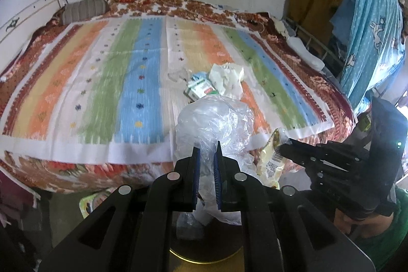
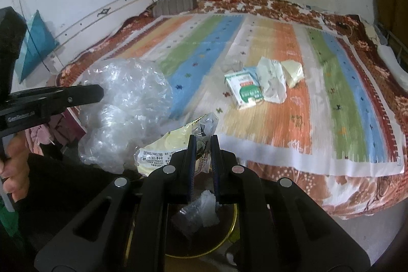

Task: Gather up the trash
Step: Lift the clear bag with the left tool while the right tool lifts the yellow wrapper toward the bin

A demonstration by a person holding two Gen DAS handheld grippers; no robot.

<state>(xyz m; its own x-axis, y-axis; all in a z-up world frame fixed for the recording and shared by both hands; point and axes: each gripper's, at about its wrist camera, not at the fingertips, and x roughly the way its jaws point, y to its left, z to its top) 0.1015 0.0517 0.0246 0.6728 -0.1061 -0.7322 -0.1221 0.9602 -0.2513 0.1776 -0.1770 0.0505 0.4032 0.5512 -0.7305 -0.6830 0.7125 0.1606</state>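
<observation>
My left gripper (image 1: 207,148) is shut on a crumpled clear plastic bag (image 1: 216,119), held above a round gold-rimmed bin (image 1: 204,256) below the bed's edge. My right gripper (image 2: 203,142) is shut on a yellow snack wrapper (image 2: 163,149), over the same bin (image 2: 229,233), which holds some clear plastic. The wrapper also shows in the left wrist view (image 1: 270,159). On the striped bedsheet lie a green-and-white carton (image 2: 244,89), a crumpled white bag (image 2: 271,83), a pale yellow wrapper (image 2: 293,73) and a small clear plastic scrap (image 2: 230,65).
The bed (image 2: 357,185) fills the view, against a white wall. A striped pillow (image 1: 84,8) lies at its far left corner. A blue cloth (image 1: 372,24) hangs over a rack at the right. A teal cushion (image 2: 35,42) leans on the headboard.
</observation>
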